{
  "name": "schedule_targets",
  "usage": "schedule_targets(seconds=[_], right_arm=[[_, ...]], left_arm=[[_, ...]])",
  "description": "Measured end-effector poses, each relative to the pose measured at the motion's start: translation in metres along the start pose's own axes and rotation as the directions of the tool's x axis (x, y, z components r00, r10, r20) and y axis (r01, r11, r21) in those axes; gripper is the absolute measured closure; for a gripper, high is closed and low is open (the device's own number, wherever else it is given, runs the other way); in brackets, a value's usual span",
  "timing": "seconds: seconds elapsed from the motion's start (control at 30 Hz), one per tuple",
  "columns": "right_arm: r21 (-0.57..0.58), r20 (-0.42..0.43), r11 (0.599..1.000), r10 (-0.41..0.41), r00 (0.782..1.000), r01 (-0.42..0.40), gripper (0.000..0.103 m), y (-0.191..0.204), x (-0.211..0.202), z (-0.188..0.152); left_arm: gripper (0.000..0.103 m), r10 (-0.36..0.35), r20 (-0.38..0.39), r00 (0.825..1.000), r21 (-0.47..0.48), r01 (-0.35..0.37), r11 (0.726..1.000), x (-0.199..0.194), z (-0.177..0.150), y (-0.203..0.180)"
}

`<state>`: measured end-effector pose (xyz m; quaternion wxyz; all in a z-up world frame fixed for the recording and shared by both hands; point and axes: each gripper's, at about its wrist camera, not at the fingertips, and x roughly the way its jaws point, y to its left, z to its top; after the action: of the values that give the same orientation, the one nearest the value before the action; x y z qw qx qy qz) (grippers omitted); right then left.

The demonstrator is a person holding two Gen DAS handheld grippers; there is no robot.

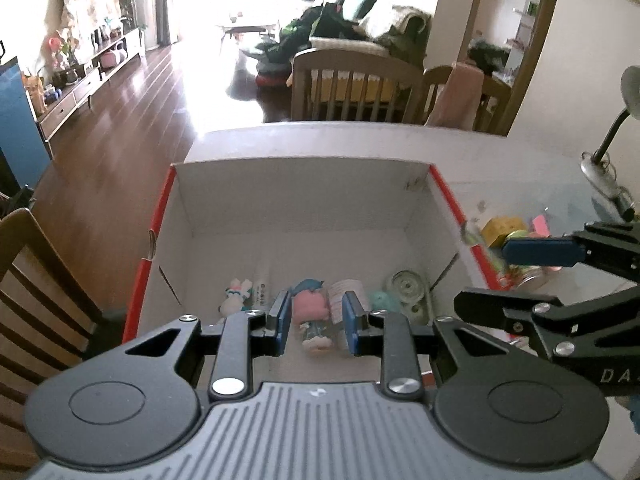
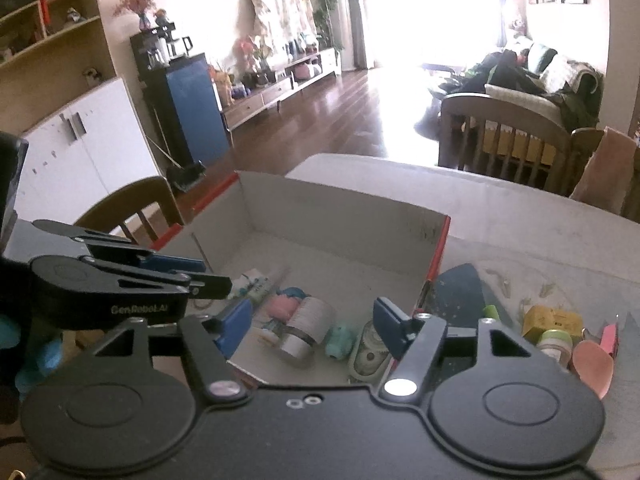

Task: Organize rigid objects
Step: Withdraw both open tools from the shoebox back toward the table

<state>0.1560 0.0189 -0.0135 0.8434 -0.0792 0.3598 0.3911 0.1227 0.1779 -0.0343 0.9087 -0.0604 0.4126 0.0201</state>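
Cardboard box white inside, red-edged, one pink figurine at 6 o'clock, left gripper and right gripper parted, empty.

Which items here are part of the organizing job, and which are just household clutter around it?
Job:
cardboard box
pink doll
bunny figure
white jar
teal toy
yellow box
pink scoop
left claw
right claw

Lying about:
desk lamp
wooden chairs
sofa

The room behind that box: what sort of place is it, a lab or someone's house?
Most likely a home's living and dining area: a sofa heaped with clothes, wooden chairs at a white table, and a low cabinet carrying flowers and ornaments.
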Motion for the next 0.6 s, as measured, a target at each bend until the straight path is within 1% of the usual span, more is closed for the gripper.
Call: schedule_targets(seconds=[0.23, 0.37, 0.4, 0.47, 0.5, 0.53, 0.6], right_arm=[[-0.001, 0.051, 1.000, 0.028, 0.998, -0.028, 0.027, -0.001, -0.026, -0.003], [0.004, 0.076, 0.999, 0.042, 0.996, -0.043, 0.022, -0.004, -0.038, -0.004], [0.006, 0.082, 0.999, 0.045, 0.996, -0.045, 0.022, -0.005, -0.041, -0.005], [0.013, 0.092, 0.999, 0.051, 0.994, -0.052, 0.020, -0.008, -0.046, -0.005], [0.018, 0.096, 0.998, 0.054, 0.994, -0.056, 0.020, -0.010, -0.048, -0.005], [0.021, 0.100, 0.998, 0.057, 0.993, -0.059, 0.019, -0.012, -0.051, -0.005], [0.023, 0.102, 0.997, 0.066, 0.993, -0.069, 0.019, -0.016, -0.056, -0.007]], left_arm=[[0.077, -0.001, 0.061, 0.998, -0.006, 0.002, 1.000, -0.029, 0.001, -0.014], [0.076, -0.008, 0.082, 0.997, -0.006, 0.009, 1.000, -0.039, 0.002, -0.022], [0.073, -0.008, 0.086, 0.996, -0.007, 0.009, 1.000, -0.042, 0.002, -0.024], [0.062, -0.012, 0.094, 0.996, -0.008, 0.012, 1.000, -0.046, 0.003, -0.030], [0.048, -0.012, 0.097, 0.995, -0.009, 0.013, 1.000, -0.046, 0.003, -0.033], [0.042, -0.012, 0.106, 0.994, -0.011, 0.013, 1.000, -0.048, 0.003, -0.035], [0.042, -0.015, 0.120, 0.993, -0.011, 0.016, 1.000, -0.050, 0.002, -0.041]])
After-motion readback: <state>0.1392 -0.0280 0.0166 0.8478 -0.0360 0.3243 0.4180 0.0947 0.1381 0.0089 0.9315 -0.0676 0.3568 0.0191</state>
